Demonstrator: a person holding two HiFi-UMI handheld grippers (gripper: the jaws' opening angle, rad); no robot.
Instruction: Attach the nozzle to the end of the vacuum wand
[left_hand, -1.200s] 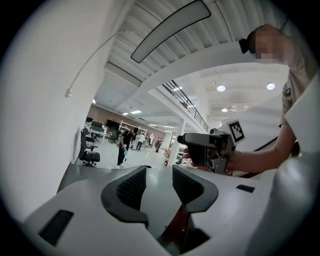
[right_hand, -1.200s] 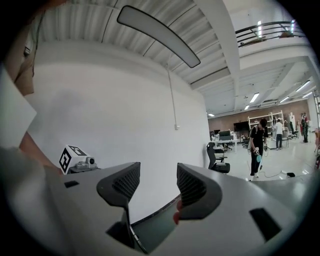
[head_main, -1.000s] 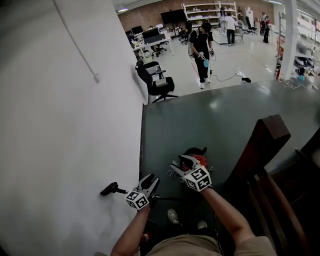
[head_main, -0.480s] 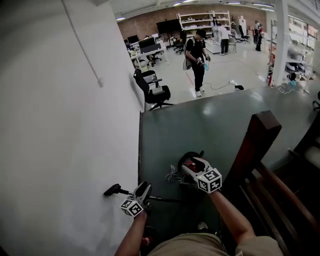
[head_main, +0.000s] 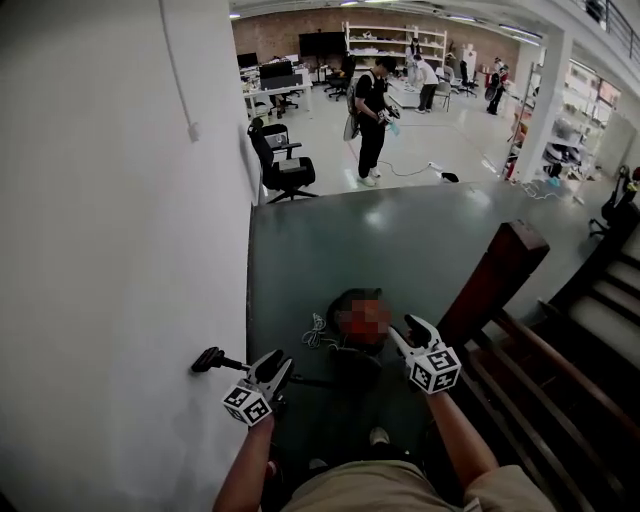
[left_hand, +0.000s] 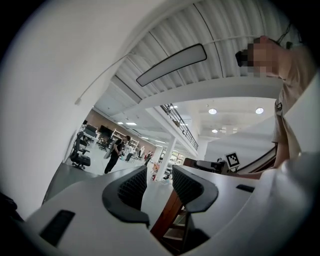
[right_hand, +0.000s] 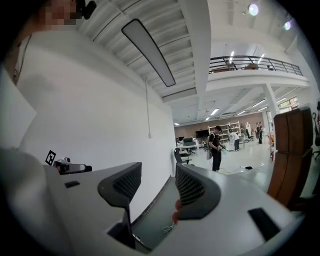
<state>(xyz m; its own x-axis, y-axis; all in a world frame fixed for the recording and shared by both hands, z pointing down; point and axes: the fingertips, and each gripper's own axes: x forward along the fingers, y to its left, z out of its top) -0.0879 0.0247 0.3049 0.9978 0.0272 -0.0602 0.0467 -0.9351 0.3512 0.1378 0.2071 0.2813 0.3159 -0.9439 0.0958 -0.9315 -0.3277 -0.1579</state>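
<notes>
The left gripper (head_main: 277, 364) and right gripper (head_main: 405, 328) had drifted off the vacuum cleaner (head_main: 350, 295) by the landing's wall edge, jaws parted and empty, so attaching looked unstarted.

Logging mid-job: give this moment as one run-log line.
left gripper: fingers open, empty | right gripper: fingers open, empty | wand's black end: by wall, unheld
</notes>
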